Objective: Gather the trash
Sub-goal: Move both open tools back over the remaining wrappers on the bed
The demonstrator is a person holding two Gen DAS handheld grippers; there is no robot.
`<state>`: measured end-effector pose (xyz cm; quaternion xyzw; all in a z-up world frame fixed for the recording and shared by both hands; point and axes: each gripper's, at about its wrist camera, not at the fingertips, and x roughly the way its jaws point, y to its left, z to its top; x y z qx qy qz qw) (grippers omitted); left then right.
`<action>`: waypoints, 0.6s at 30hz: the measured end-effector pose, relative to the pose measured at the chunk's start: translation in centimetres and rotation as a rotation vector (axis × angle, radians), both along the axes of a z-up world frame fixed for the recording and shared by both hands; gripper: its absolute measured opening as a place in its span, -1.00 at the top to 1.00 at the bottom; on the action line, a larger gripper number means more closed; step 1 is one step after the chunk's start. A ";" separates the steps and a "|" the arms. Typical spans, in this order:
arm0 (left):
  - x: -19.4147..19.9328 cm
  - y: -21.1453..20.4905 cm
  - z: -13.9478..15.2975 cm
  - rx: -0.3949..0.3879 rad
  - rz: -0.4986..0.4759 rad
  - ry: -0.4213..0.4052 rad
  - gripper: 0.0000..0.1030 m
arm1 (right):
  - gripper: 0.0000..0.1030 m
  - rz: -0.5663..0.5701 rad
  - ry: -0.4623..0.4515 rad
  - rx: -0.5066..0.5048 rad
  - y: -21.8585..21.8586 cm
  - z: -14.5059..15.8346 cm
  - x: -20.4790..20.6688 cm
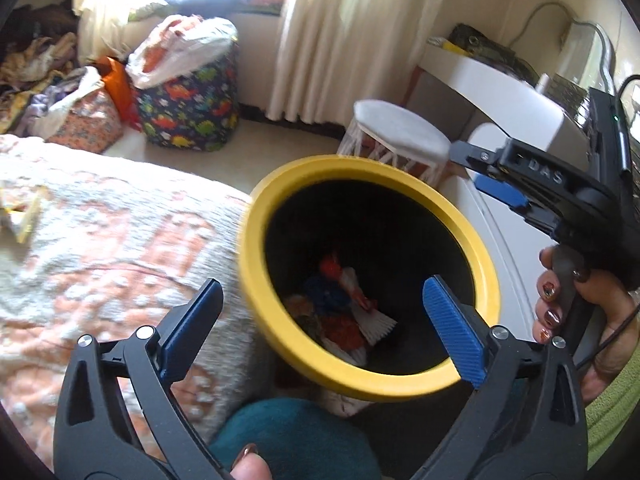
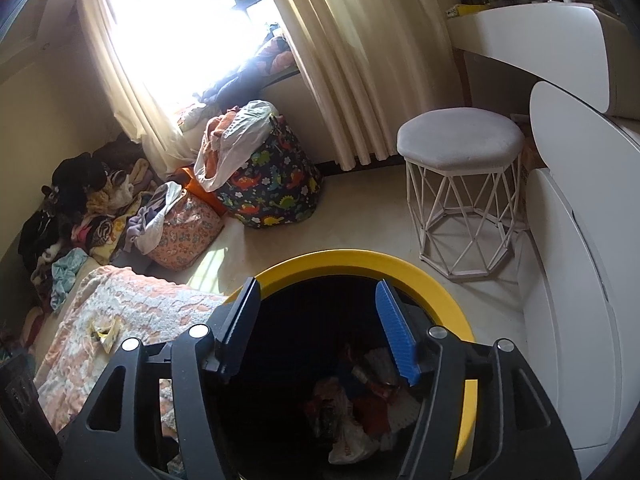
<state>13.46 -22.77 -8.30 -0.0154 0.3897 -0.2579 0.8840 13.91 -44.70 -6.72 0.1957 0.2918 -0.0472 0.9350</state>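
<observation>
Blue ribbed pads line both sets of tongs. The left gripper (image 1: 322, 304) is spread wide, with nothing between its fingers; its right pad (image 1: 454, 330) overlaps the yellow rim of the bin (image 1: 256, 240) in the left wrist view, though contact cannot be confirmed. The right gripper (image 2: 318, 328) is likewise parted and empty, poised over the bin's mouth (image 2: 340, 258). In the left wrist view it (image 1: 490, 174) is seen from the side, held by a hand (image 1: 568, 304) with painted nails.

Crumpled trash (image 1: 344, 312) lies at the dark bottom of the bin: red, blue and white scraps, too shadowed and blurred to be identified. The same heap (image 2: 356, 416) is partly hidden behind the right gripper's fingers. The bin's lower wall is cut off by the grippers in both views.

The bin's long axis runs roughly upright, its opening tilted towards the cameras. It stands beside a bed with a peach and white blanket (image 1: 120, 240), on which a yellowish wrapper (image 2: 105, 334) lies, well apart from the bin. A white stool (image 2: 460, 200) stands beyond it.
</observation>
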 end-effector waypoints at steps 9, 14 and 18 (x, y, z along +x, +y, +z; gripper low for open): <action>-0.3 4.2 2.5 0.009 0.132 -0.096 -0.79 | -0.53 0.102 -0.097 -0.025 3.9 2.5 -0.4; -0.5 6.4 3.7 0.002 0.189 -0.132 -0.79 | -0.59 0.158 -0.136 -0.038 6.0 3.6 -0.6; -0.7 8.5 4.3 -0.003 0.237 -0.153 -0.79 | -0.63 0.208 -0.157 -0.042 7.8 4.3 -0.7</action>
